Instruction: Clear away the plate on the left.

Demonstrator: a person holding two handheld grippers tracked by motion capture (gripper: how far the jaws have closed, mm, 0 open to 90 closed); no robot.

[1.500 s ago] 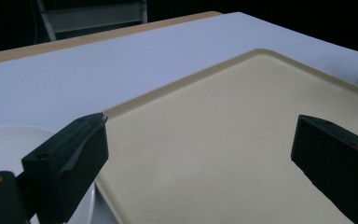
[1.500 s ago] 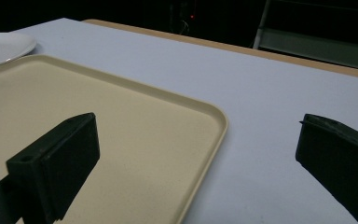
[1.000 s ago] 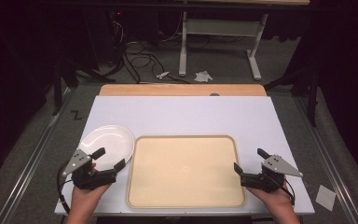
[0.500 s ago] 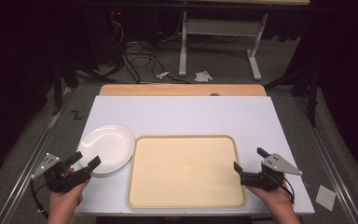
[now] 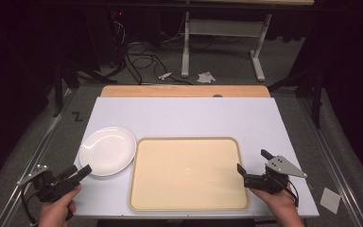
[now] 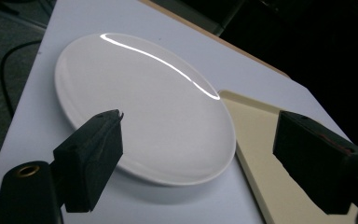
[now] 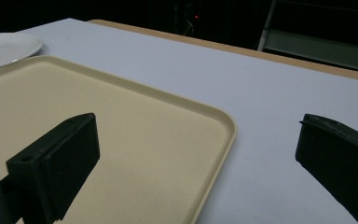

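While both tongs gape wide, nothing is held.
Left tongs (image 5: 78,173) face a plain round white plate (image 5: 107,150); right tongs (image 5: 253,166) straddle an unmarked beige rectangular tray's (image 5: 187,173) edge on the white surface (image 5: 184,118).

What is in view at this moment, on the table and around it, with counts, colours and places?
plate: 1, white, on the table's left, left of the tray and partly over the tray's left edge
tray: 1, beige, bare, centre front of the table
table: 1, white top with a wooden strip along the far edge
desk frame: 1, pale grey, on the floor beyond the table
cables: several, dark, on the floor beyond the table
paper scraps: a few, white, on the floor by the frame; one more at lower right
left gripper: 1, black, open, by the plate's near rim
right gripper: 1, black, open, astride the tray's right rim
hands: 2, at the bottom edge
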